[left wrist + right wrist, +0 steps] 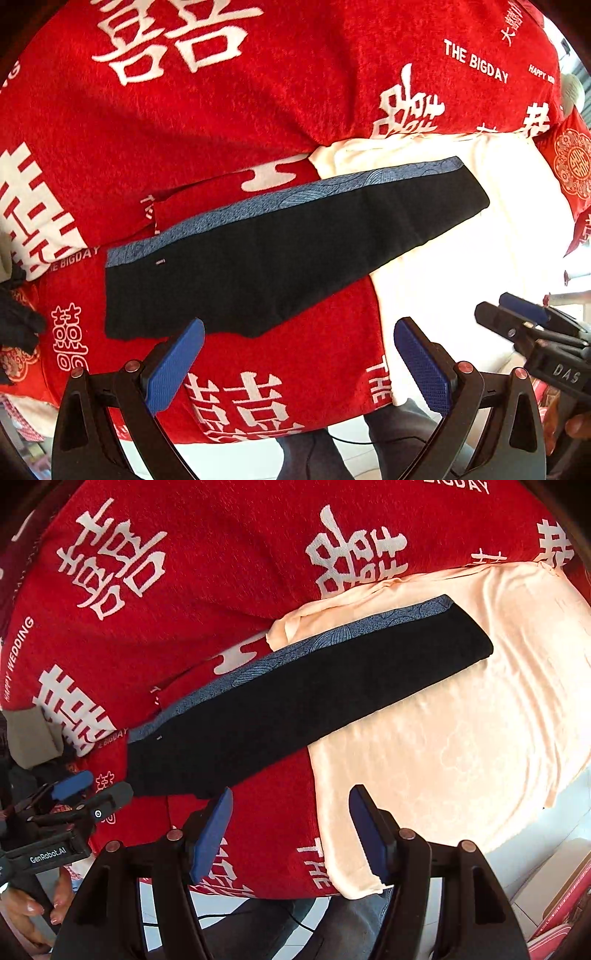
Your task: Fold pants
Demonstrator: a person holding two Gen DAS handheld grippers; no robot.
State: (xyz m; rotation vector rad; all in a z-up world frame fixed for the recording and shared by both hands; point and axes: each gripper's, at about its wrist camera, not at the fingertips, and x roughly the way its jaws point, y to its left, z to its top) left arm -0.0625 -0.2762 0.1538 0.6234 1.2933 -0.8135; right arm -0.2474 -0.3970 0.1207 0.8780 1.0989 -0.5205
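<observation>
Left wrist view shows your left tool (299,363) spread wide and holding nothing, hovering just short of the pants' near edge. The black pants (280,254) already lie folded lengthwise into one long strip on the red wedding blanket (221,110), blue patterned side stripe (295,195) along the far edge. Their long axis runs diagonally from near-left to far-right, where the far end rests on the cream cloth (480,258). Your right tool (291,825) is also open wide and empty, just beside the pants' near edge around mid-length. The wider near-left end is closer to your left tool; the narrow far end lies well beyond the right. I judge the next fold goes end to end along that axis.
</observation>
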